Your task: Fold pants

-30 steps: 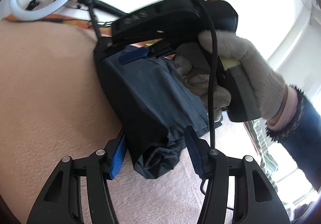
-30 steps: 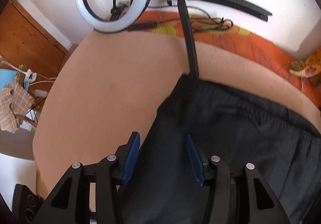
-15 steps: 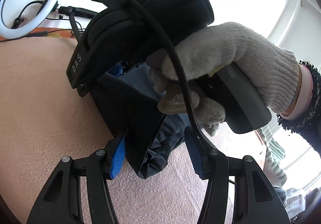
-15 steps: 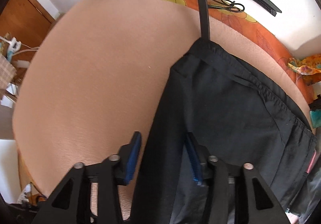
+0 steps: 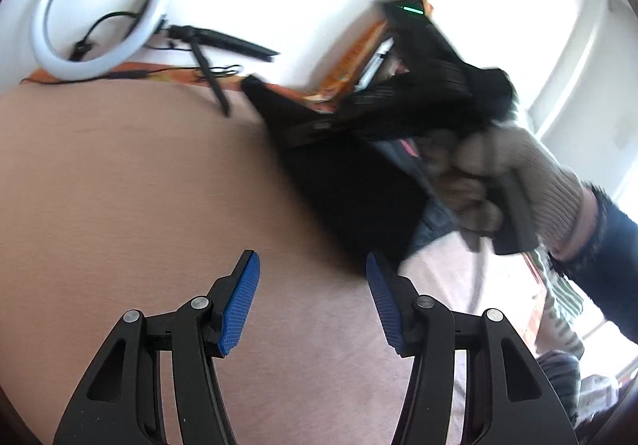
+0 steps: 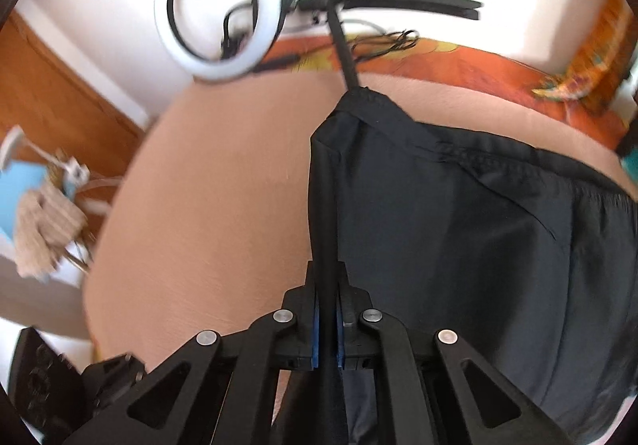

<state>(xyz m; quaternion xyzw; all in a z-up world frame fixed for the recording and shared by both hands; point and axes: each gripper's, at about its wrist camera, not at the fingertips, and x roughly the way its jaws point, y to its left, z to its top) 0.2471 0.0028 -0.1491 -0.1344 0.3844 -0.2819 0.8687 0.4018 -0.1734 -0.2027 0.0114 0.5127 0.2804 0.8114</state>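
The black pants [image 6: 458,213] lie folded on a peach blanket [image 6: 207,182]. My right gripper [image 6: 327,277] is shut on the folded left edge of the pants, which runs up between its blue pads. In the left wrist view my left gripper [image 5: 313,273] is open and empty above the blanket [image 5: 119,186], just left of the pants [image 5: 355,197]. The right gripper's black body [image 5: 418,98], held by a gloved hand [image 5: 502,166], sits over the pants there, blurred.
A white ring light [image 6: 219,6] on a black stand [image 6: 343,46] stands at the blanket's far edge, with cables and an orange patterned cloth [image 6: 458,62] behind. A wooden door [image 6: 52,98] and clutter are at the left.
My left gripper let go of the pants and drew back to the left, open. My right gripper closed on the folded edge of the pants.
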